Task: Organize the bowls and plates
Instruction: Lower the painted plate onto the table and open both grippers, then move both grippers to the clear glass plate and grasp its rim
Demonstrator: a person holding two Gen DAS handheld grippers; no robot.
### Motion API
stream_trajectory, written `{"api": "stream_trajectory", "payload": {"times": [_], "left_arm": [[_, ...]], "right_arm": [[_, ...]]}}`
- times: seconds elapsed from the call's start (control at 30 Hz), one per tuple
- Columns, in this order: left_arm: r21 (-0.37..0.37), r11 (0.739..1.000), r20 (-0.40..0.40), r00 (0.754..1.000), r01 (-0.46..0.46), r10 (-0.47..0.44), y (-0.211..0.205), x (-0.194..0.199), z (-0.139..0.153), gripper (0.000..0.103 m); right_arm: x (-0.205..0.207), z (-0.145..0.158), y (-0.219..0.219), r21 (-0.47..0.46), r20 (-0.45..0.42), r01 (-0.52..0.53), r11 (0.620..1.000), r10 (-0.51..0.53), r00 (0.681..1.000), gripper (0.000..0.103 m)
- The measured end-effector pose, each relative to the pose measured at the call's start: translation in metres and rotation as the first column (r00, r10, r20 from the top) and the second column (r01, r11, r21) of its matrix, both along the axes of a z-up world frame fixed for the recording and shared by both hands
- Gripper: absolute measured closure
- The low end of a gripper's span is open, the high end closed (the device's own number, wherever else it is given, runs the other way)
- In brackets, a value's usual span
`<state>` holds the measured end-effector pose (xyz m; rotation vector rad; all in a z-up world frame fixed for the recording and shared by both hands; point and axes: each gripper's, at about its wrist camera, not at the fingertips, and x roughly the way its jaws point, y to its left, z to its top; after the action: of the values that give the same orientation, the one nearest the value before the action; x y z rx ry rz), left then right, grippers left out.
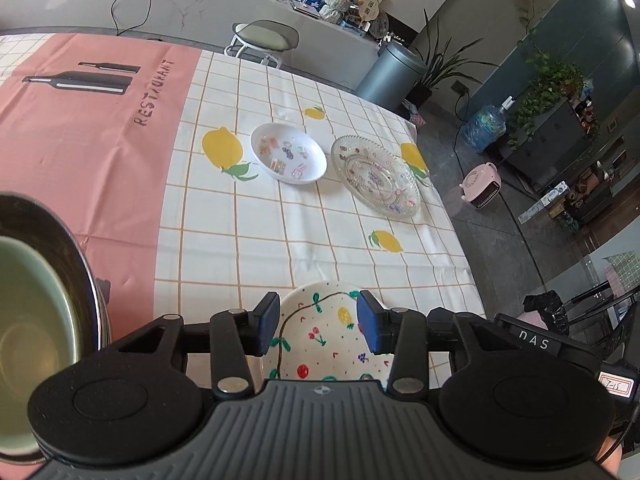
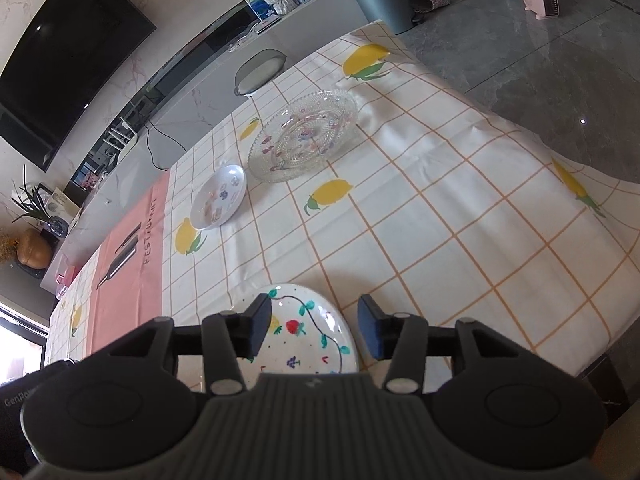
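Observation:
A white plate painted with fruit [image 1: 324, 336] lies on the table's near edge, right under my open left gripper [image 1: 318, 326]. It also shows in the right wrist view [image 2: 308, 336], under my open right gripper [image 2: 314, 328]. Neither gripper holds anything. A small white bowl with stickers [image 1: 288, 152] [image 2: 219, 196] sits mid-table. A clear glass plate [image 1: 376, 176] [image 2: 304, 136] lies beside it. A green bowl [image 1: 28, 336] nested in a metal bowl [image 1: 76, 256] is at the left.
The table wears a checked cloth with lemons [image 1: 280, 232] and a pink panel [image 1: 88, 128]. A stool [image 1: 264, 40] stands at the far side. A grey bin [image 1: 388, 76] and a pink heater [image 1: 482, 184] stand on the floor beyond the right edge.

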<state>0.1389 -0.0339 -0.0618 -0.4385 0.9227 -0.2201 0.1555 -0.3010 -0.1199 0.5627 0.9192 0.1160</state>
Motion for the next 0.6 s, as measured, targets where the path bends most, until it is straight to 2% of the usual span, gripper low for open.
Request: {"api": "stream_trajectory", "payload": {"times": [0.23,0.6], "left_arm": [[-0.056,0.998,-0.005,1.0,0.012,-0.012,-0.007,0.026,0.009,0.053],[-0.167,0.985,-0.041,0.999,-0.035,0.028,-0.008,0.081,-0.002,0.053]], "right_arm": [[0.02,0.001,-0.013,0.004,-0.032,0.033,0.999,-0.033,0.999,0.054],[0.06,0.002,-0.034,0.044,0.018,0.087,0.995,-0.088,0.996,0.054]]}}
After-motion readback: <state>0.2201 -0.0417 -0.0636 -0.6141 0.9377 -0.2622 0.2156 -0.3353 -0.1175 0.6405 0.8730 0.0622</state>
